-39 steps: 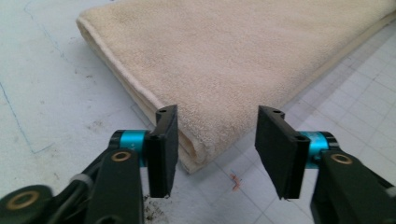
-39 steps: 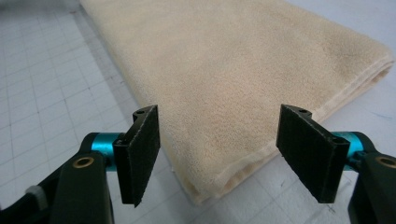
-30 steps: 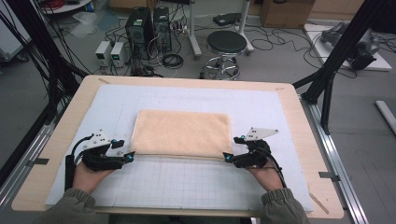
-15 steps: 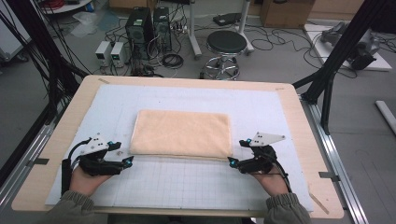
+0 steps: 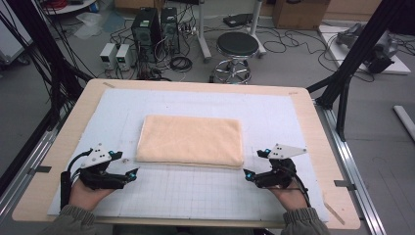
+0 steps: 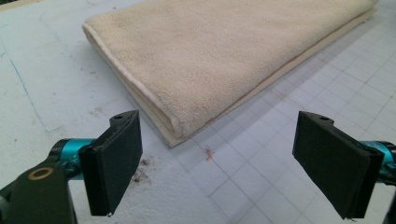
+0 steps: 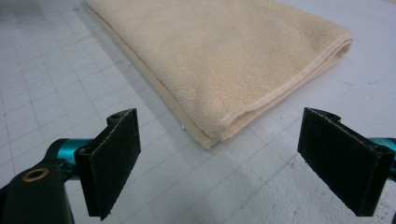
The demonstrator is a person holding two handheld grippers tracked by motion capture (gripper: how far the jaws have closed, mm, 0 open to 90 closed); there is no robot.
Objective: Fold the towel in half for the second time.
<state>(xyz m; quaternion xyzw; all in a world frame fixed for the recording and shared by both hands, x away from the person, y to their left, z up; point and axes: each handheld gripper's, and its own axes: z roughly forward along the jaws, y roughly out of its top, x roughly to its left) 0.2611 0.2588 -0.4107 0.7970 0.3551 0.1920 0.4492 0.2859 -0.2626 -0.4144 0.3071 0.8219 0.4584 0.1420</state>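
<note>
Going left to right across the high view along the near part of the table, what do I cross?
left gripper → folded towel, its near edge just beyond the line → right gripper, both grippers open and clear of the towel.

Towel (image 5: 191, 141): plain pale peach, no pattern. White mat (image 5: 195, 196) under it carries a fine grey grid, with a small red mark (image 6: 208, 154) at the towel's 6 o'clock. Tabletop (image 5: 320, 142) rim light wood. My claw pads (image 6: 114, 161) matte black, teal fittings behind.
</note>
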